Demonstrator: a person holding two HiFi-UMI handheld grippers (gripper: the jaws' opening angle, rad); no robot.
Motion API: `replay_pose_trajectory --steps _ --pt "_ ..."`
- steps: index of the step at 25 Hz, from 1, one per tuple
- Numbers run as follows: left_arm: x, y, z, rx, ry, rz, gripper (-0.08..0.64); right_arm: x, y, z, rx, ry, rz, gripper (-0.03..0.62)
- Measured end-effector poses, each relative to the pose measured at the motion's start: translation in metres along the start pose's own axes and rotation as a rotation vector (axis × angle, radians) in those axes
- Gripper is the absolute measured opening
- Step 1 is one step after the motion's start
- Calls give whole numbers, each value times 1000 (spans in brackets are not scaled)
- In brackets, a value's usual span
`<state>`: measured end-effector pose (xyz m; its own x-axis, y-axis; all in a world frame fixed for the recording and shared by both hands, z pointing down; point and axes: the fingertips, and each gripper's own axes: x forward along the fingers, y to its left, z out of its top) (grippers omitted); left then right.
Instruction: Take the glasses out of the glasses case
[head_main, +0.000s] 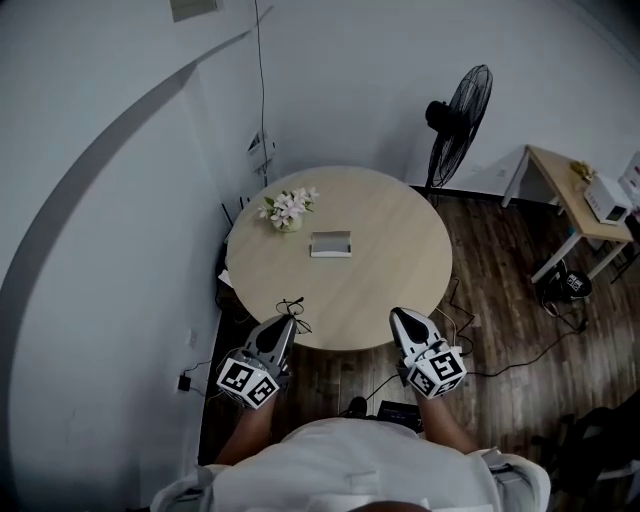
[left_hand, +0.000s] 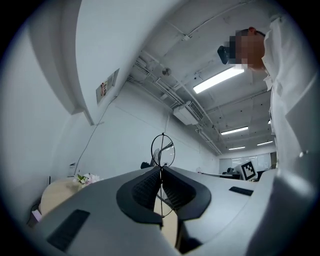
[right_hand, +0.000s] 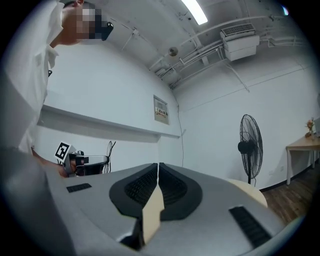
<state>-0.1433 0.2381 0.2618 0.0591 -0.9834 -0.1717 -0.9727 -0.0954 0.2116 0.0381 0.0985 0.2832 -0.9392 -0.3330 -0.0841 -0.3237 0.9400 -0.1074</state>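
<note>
A: Where are the glasses now?
B: The left gripper (left_hand: 161, 172) has its fingers closed on the thin wire glasses (left_hand: 161, 150), at the near edge of the round bench (head_main: 390, 260).
A: And the glasses case (head_main: 331, 243)?
B: Near the bench centre, just beside the flowers (head_main: 288, 208); perhaps open, it is too small to tell. The right gripper (right_hand: 157, 172) has its fingers pressed together, empty.
</note>
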Motion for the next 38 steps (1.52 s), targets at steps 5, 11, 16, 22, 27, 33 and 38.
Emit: replay_pose_trajectory --steps 5,11,16,22,27,33,38 --pt "-38 -10 -26 -39 12 12 28 -25 38 -23 15 54 -1 26" --pt "-57 -20 -60 -68 62 50 28 -49 50 -40 74 104 26 26" --pt "-49 -58 -61 -29 67 55 28 -69 32 -40 63 85 40 26" --pt "-23 -111 -59 -4 63 82 28 -99 -1 -16 12 30 113 26" --pt "-4 -155 -75 13 74 91 28 -148 -42 -35 24 82 116 25" --pt "-6 -173 -109 -17 130 131 29 -178 -70 -66 87 112 97 25" --pt "15 -195 -119 10 165 84 29 -184 -74 -58 40 101 160 23"
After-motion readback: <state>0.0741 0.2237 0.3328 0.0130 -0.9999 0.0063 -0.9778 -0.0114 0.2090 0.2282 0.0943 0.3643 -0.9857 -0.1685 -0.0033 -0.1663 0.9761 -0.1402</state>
